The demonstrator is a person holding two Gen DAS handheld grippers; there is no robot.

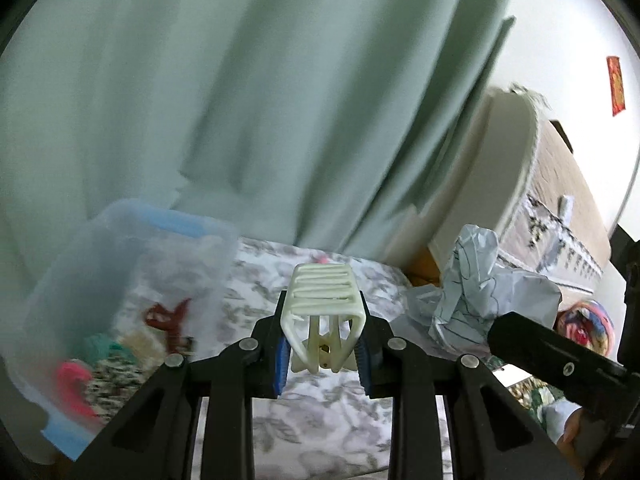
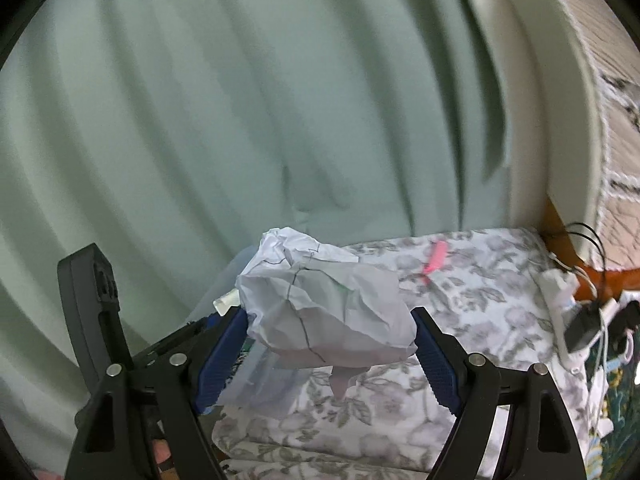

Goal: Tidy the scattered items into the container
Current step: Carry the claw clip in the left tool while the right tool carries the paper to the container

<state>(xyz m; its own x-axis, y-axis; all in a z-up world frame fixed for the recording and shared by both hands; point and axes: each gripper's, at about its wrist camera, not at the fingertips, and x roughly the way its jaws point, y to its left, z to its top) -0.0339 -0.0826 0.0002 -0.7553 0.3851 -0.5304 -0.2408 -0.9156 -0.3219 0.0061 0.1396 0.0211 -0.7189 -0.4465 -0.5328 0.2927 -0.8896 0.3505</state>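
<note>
My left gripper (image 1: 322,350) is shut on a cream hair claw clip (image 1: 322,312), held above the floral cloth. To its left stands a clear plastic container with a blue rim (image 1: 132,248); red, pink and teal items lie inside it. My right gripper (image 2: 329,344) is shut on a crumpled ball of white paper (image 2: 324,304), which fills the gap between its blue pads (image 2: 222,352). The same paper ball (image 1: 476,292) and the right gripper's black body show at the right of the left wrist view. A pink item (image 2: 434,262) lies on the cloth farther back.
A pale green curtain (image 1: 240,100) hangs right behind the floral-covered surface (image 2: 460,292). A white headboard or mattress edge (image 1: 492,168) stands at the right. White plugs and black cables (image 2: 580,304) lie at the right edge. A multicoloured ball (image 1: 588,324) sits far right.
</note>
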